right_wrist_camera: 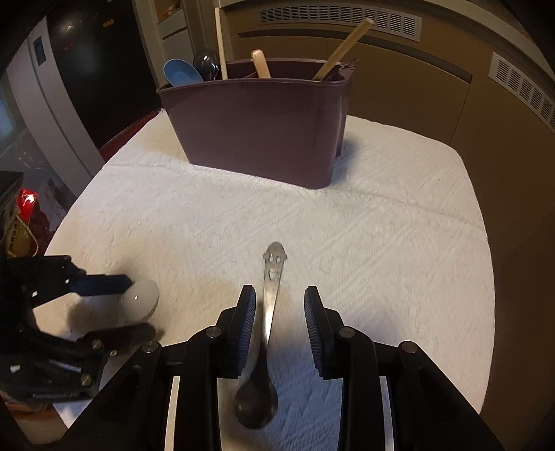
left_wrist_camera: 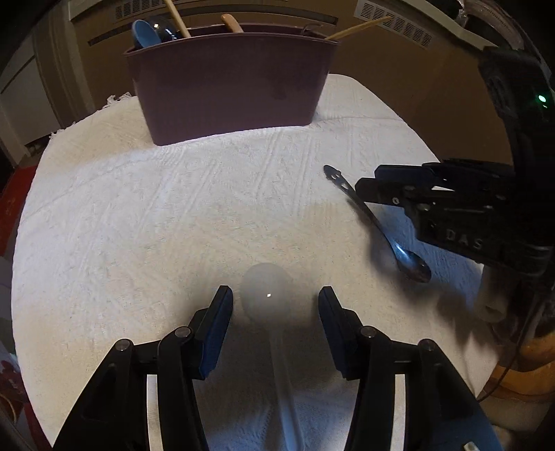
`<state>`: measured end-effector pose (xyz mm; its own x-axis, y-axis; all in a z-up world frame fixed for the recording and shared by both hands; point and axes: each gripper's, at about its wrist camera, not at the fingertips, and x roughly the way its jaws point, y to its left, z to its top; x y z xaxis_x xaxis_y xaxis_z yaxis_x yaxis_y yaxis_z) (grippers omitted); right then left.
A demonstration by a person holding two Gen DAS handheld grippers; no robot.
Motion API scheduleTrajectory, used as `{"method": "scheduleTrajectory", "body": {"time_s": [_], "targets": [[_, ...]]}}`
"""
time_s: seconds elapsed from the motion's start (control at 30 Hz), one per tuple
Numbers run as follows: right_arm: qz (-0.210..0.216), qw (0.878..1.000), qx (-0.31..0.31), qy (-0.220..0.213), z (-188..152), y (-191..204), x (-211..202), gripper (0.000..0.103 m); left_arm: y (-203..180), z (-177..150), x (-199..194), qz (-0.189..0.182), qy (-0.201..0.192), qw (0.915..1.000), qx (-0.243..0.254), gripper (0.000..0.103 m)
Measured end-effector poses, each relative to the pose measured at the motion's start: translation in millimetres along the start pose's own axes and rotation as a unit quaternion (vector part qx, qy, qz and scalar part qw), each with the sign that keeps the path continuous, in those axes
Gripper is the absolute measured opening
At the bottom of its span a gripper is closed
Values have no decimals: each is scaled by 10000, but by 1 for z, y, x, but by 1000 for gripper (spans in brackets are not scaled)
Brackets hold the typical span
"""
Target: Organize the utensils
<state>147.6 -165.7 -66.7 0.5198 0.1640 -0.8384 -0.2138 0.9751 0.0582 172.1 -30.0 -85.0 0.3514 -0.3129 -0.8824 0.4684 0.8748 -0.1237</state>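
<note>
Two spoons lie loose on the tabletop (right_wrist_camera: 399, 243), which is covered by a white textured towel (left_wrist_camera: 173, 208). One is a white plastic spoon (left_wrist_camera: 266, 291) lying between the wide-spread fingers of the left hand-held gripper (left_wrist_camera: 275, 305), bowl pointing away. The other is a metal spoon (right_wrist_camera: 267, 333) with a smiling face cut into its handle end, lying between the wide-spread fingers of the right hand-held gripper (right_wrist_camera: 280, 305); neither gripper grips anything. At the far side stands one purple utensil caddy (right_wrist_camera: 256, 128) holding a blue spoon (right_wrist_camera: 180, 73), a dark spoon (right_wrist_camera: 204, 62), two pale wooden sticks and one rounded tan handle. Behind are tan cabinet panels with vent grilles (right_wrist_camera: 340, 15).
</note>
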Motion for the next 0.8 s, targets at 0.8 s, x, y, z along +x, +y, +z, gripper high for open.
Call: {"method": "scheduleTrajectory", "body": {"time_s": [0.8], "targets": [[-324, 9986, -376, -159, 2, 21, -11, 13, -5, 1, 10, 439, 271, 9986, 75, 56]]}}
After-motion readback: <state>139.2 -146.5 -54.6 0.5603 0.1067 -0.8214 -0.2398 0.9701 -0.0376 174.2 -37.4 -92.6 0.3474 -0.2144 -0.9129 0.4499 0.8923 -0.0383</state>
